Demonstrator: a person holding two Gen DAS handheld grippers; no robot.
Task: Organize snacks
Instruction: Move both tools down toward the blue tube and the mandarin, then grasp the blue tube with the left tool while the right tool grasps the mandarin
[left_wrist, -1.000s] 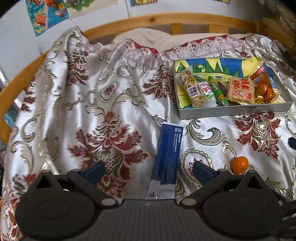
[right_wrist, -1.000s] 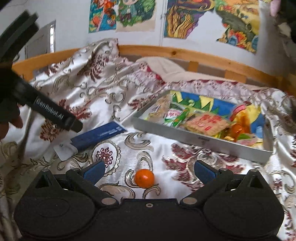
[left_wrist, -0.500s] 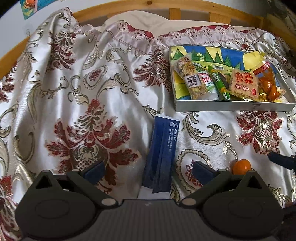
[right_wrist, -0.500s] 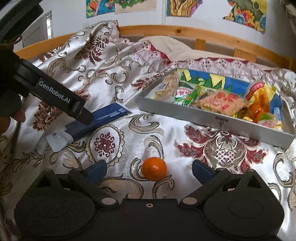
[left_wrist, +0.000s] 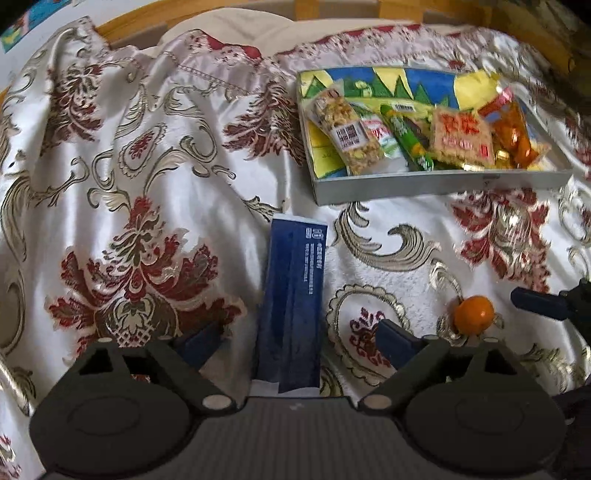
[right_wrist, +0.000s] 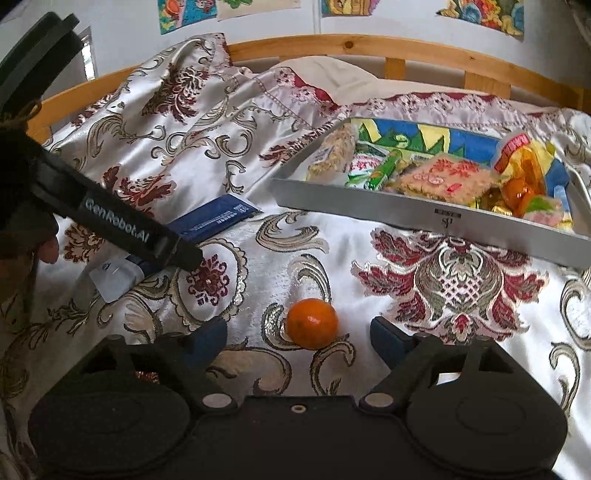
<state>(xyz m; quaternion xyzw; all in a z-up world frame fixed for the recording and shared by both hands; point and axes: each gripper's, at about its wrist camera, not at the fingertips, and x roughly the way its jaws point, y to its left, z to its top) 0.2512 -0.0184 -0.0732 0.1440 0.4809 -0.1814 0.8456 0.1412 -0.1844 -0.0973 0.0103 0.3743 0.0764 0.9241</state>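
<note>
- A brocade bedspread (left_wrist: 155, 192), white with red and gold flowers, covers a wooden-framed bed and serves as the work surface; its satin sheen suggests anything set on it may slide.
- A shallow grey tray (right_wrist: 424, 210) sits toward the far right of the bed, already holding a row of packets: a nut bar (left_wrist: 347, 133), a green stick pack, a square cracker pack and orange-wrapped sweets.
- A long dark-blue packet (left_wrist: 293, 306) lies flat on the cloth, well apart from the tray, pointing toward it. It looks light, thin and pliable; a pinch across its narrow width near the middle should keep it from drooping.
- The left gripper (left_wrist: 295, 339) straddles that packet, jaws wide but closing, one pad either side and neither yet pressing on it.
- The right gripper (right_wrist: 297, 339) frames a small mandarin (right_wrist: 312, 323) in the same way, jaws wide and closing, pads clear of the peel.
- The mandarin, lying loose just beside the blue packet's near end, is round, likely to roll and easily bruised; a gentle hold across its widest part seems safest.
</note>
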